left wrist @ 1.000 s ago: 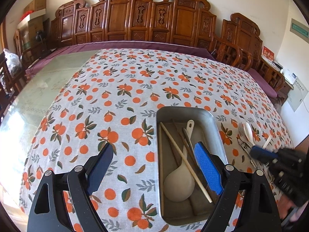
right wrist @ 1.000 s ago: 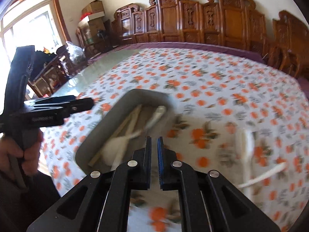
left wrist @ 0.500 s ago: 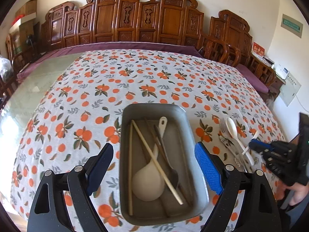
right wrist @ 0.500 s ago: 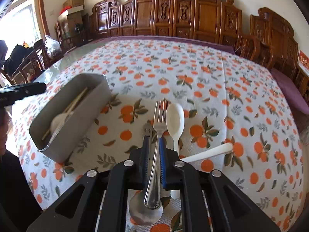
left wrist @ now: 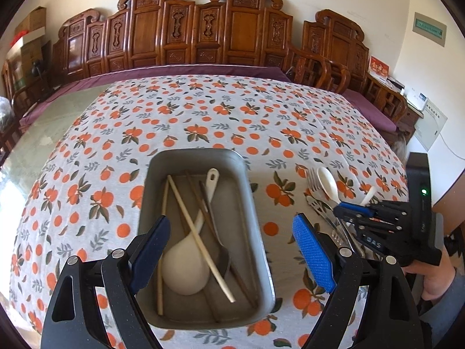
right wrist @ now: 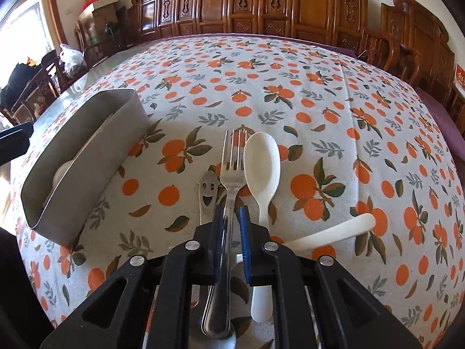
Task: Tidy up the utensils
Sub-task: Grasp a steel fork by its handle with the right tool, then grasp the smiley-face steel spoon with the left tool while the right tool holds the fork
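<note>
On the orange-print tablecloth, the right gripper has swung from the tray and straddles the fork, seemingly not yet clamped; left gripper gapes empty over the tray.

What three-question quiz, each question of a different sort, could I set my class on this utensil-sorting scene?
1. True or false: the left gripper is shut.
2. Which utensil lies between the jaws of the right gripper? A knife; B fork; C whisk.
3. Fill in: the white ladle lies inside the ______.

Key
1. False: its jaws stand wide apart.
2. B: the fork, lying flat on the tablecloth.
3. The metal tray.
</note>
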The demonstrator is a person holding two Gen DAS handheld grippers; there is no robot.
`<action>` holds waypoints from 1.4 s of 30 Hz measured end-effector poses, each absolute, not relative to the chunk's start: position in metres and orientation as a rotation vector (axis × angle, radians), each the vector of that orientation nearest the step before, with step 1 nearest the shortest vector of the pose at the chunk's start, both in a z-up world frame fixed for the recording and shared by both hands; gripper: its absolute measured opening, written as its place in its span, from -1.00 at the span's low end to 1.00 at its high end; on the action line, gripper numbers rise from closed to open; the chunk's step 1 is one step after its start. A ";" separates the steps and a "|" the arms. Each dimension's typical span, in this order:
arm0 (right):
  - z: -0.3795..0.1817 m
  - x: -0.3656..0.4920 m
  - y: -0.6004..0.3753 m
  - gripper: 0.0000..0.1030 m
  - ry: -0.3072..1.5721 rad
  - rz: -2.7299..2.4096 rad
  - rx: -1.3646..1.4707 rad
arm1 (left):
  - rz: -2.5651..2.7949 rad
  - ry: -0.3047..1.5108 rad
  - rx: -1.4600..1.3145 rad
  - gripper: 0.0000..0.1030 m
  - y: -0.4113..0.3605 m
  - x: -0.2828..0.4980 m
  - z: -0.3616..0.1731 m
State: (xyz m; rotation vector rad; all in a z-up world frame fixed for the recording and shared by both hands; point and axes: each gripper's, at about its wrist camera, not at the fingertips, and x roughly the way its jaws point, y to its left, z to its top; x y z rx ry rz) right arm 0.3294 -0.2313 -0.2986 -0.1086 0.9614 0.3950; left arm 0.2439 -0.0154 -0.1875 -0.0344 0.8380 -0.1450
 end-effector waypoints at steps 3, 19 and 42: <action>-0.303 0.335 -0.229 -0.75 0.988 0.394 -0.112 | -0.149 0.836 -0.029 0.60 -0.021 0.242 -0.187; -0.263 0.325 -0.250 -0.85 0.877 0.439 -0.065 | -0.107 0.843 -0.055 0.60 -0.042 0.218 -0.185; -0.270 0.315 -0.331 -0.84 0.871 0.360 0.079 | -0.140 1.021 -0.013 0.60 -0.155 0.248 -0.251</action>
